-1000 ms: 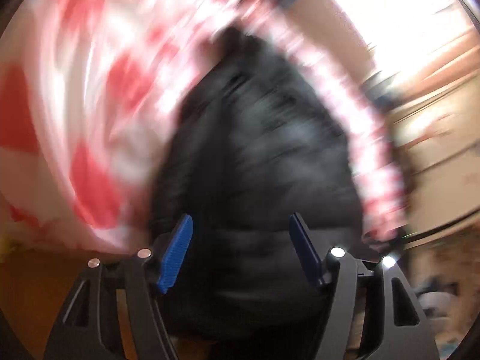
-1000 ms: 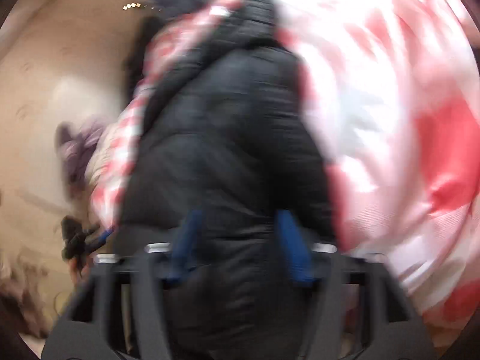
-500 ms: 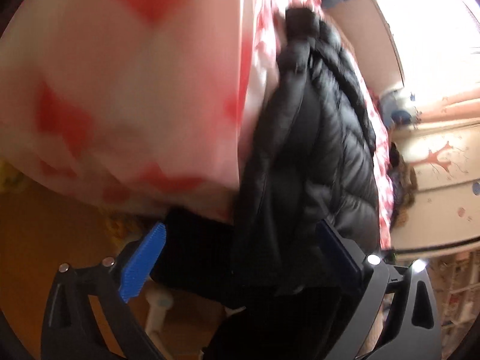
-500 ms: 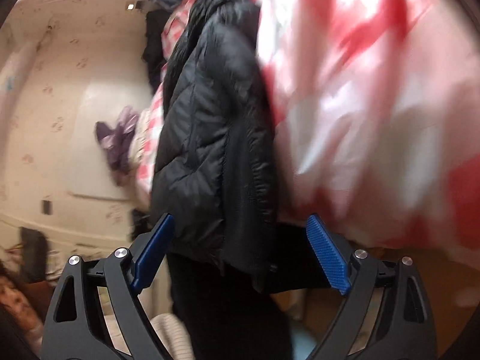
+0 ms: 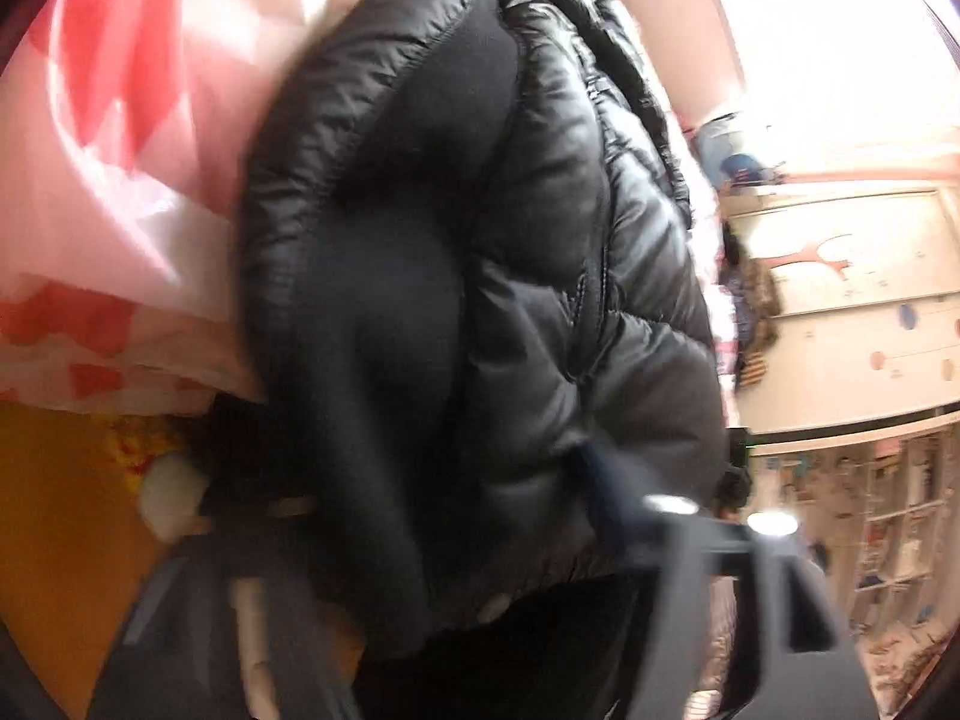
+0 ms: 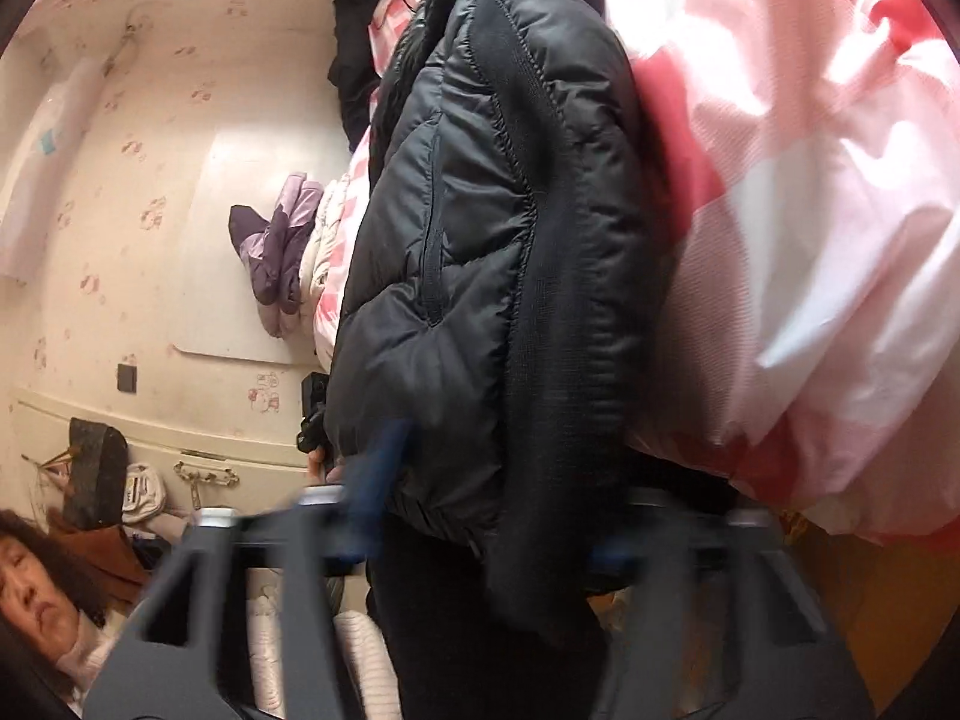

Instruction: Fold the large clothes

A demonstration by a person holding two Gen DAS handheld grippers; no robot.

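jacket: a black puffer jacket (image 5: 480,300) is filling both wrist views, bunched up and lying on the bed, with its hem end hanging toward the grippers.

bedding: pink and red checked quilt (image 6: 810,210) is sitting right under and beside the jacket, touching it all along one side.

left gripper: the left gripper (image 5: 480,570) is blurry, jaws have just been closing, and jacket fabric is sitting between them near the hem. looks like it's clamping on the hem, but one finger is mostly lost behind the cloth, so not fully sure.

right gripper: the right gripper (image 6: 486,516) is also smeared, jaws just been closing too, with the jacket's bottom edge between the blue pads (image 6: 384,468). reads as pinching the jacket.

how it's going to handle: i'm guessing light but bulky, soft and springy. the shell is looking shiny, so probably slippery, and the padding is going to puff back after every fold.

where to grab: i'd be going for the stitched hem or a quilting seam, since those are thinner and firmer than the puffy panels. a thick pinch of padding is likely going to squirm out.

watch out: the quilt is lying so close that a jaw could be snagging it along with the jacket.

other stuff: a purple garment (image 6: 282,246) is lying further up the bed, well apart.
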